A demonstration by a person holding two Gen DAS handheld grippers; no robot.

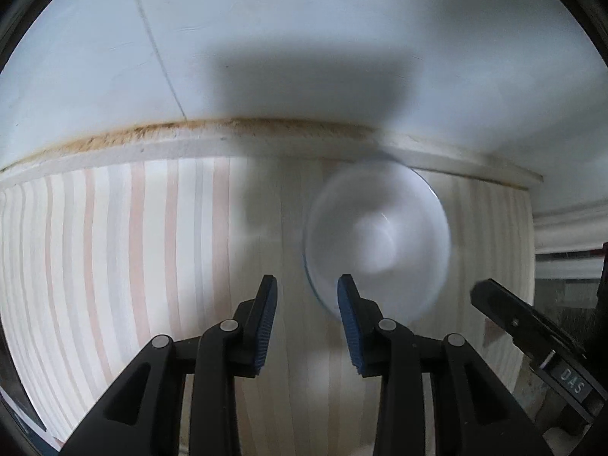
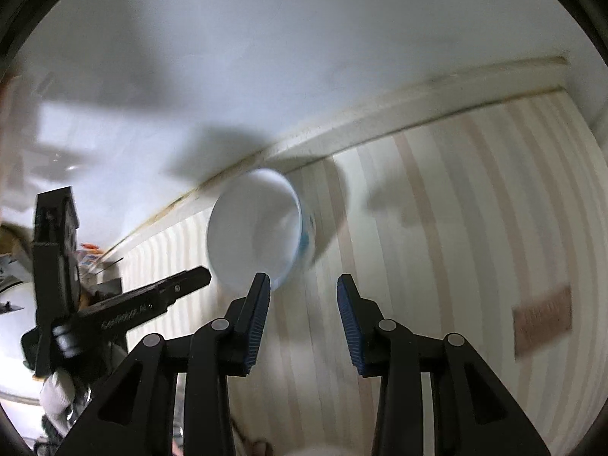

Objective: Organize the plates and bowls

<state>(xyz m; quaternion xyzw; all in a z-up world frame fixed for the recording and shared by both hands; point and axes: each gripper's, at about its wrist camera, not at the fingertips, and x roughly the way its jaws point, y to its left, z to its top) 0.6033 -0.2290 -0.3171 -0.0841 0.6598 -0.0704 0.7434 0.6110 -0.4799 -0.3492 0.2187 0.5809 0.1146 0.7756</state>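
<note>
Left wrist view showed my left gripper [image 1: 307, 292] with its jaws spread apart and nothing between them. Left of the jaws lay only the striped tablecloth [image 1: 114, 247], running back to a pale wall [image 1: 304, 38]. The white bowl [image 1: 376, 239] sat upright on the cloth just ahead of my right-hand finger, its near rim reaching down beside that blue pad [image 1: 347, 304]; it was blurred, so I could not tell whether pad and rim touched. Further right, the tip of my other tool poked into the picture.

From the right wrist view, the left gripper [image 2: 125, 311] appeared at the far left, and the bowl [image 2: 258, 231] stood ahead and left of my right gripper [image 2: 303, 292], whose jaws were likewise wide and empty. The bowl's near rim sat just past my left-hand pad [image 2: 260, 304]. To the right of those jaws was bare striped cloth [image 2: 437, 228] and a brownish rectangular patch [image 2: 542, 319] I could not identify.

I judged this the approach to picking up the bowl, with no grip yet made. The next move called for one pair of jaws to straddle the rim, one pad inside and one outside, then close firmly, since smooth ceramic might slip. No plates showed here.
</note>
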